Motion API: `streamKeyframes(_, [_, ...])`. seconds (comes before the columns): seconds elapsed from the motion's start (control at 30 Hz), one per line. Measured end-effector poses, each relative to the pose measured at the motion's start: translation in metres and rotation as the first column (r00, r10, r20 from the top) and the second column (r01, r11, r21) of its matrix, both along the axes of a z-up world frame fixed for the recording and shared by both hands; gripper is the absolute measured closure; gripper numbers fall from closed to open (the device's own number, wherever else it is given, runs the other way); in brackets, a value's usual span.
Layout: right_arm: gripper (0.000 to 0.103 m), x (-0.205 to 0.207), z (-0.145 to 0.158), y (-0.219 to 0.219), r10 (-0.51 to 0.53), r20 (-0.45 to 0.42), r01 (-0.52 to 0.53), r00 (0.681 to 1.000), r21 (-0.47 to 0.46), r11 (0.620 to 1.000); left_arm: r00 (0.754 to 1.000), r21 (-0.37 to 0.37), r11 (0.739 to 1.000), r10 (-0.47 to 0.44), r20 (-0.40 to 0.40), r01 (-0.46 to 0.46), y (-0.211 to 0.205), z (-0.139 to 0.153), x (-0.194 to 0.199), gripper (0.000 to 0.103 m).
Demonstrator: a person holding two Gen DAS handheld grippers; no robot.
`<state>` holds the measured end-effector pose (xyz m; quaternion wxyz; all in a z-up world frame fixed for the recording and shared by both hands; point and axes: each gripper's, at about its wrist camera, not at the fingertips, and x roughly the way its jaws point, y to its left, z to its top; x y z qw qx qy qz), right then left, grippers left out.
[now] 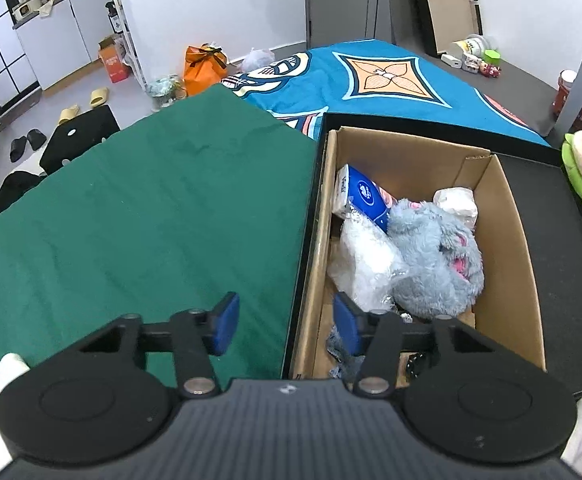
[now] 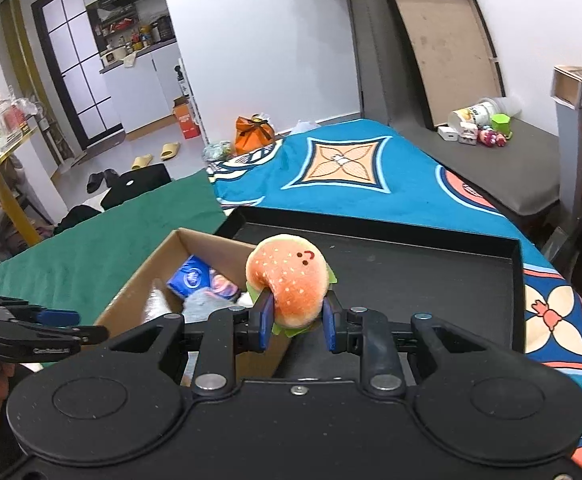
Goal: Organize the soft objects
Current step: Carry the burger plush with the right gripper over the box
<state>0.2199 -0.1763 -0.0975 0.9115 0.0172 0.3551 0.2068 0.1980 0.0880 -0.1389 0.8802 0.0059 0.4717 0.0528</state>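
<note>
My right tongs [image 2: 297, 322] clamp a plush burger [image 2: 289, 284] above the black tray [image 2: 431, 280], beside the box [image 1: 519, 280]; my left tongs [image 1: 285, 326] hang open and empty over the box's edge.

Green cloth [image 1: 139, 216], patterned blue blanket [image 2: 371, 184], orange bag [image 2: 254, 130], yellow slippers [image 1: 99, 97], leaning board [image 2: 447, 48]

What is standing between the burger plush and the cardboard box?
Nothing visible. The right gripper holds the burger plush beside the open box; the left gripper, jaws empty, sits at the box's near edge.
</note>
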Motion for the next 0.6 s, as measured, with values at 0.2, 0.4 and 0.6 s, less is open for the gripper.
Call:
streamKeyframes(0.2, [0.078,-0.006,0.005,0.021,0.034,-0.010,-0.034,0.999,-0.024,0.999,1.000,-0.049,0.999,-0.009,-0.007,0.008,0.007,-0.004,-0.002,0.070])
streamKeyframes(0.4, [0.078,-0.015,0.006,0.044,0.071,-0.033,-0.072,0.997,-0.032,0.997,1.000,-0.105,0.994,-0.015,-0.017,0.013,0.014,-0.006,-0.004,0.076])
streamKeyframes(0.6, [0.077,-0.024,0.003,0.064,0.103,-0.065,-0.105,0.992,-0.024,0.994,0.999,-0.118,0.992,-0.043,-0.033,0.039,0.014,-0.010,-0.004,0.085])
